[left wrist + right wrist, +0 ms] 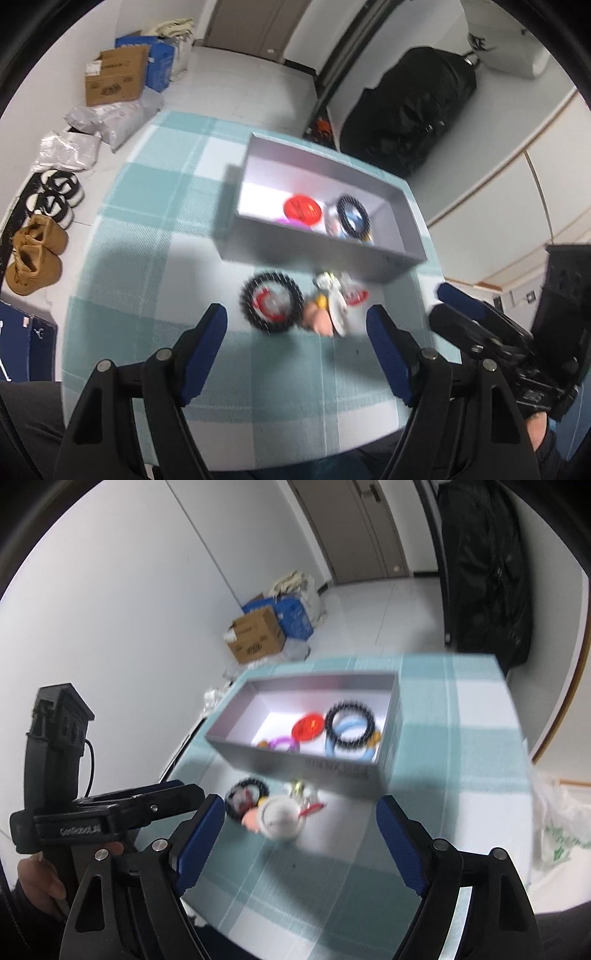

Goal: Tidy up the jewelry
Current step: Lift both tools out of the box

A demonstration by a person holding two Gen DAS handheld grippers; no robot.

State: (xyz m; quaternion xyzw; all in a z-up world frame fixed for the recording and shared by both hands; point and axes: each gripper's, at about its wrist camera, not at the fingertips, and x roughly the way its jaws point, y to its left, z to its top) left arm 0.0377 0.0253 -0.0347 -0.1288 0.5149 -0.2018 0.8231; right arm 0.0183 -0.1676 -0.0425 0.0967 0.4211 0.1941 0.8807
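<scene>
Grey box (317,254): holds bracelets (349,723).
Left tool (297,325): wide open, empty.
Right tool (301,812): wide open, empty.
Left view only: shoes (37,254).
Right view only: purple ring (280,743).

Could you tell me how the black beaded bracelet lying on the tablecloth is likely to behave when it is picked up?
The black beaded bracelet is a ring of separate beads, so it will probably sag. The round beads may slip between pads. It looks light.
</scene>
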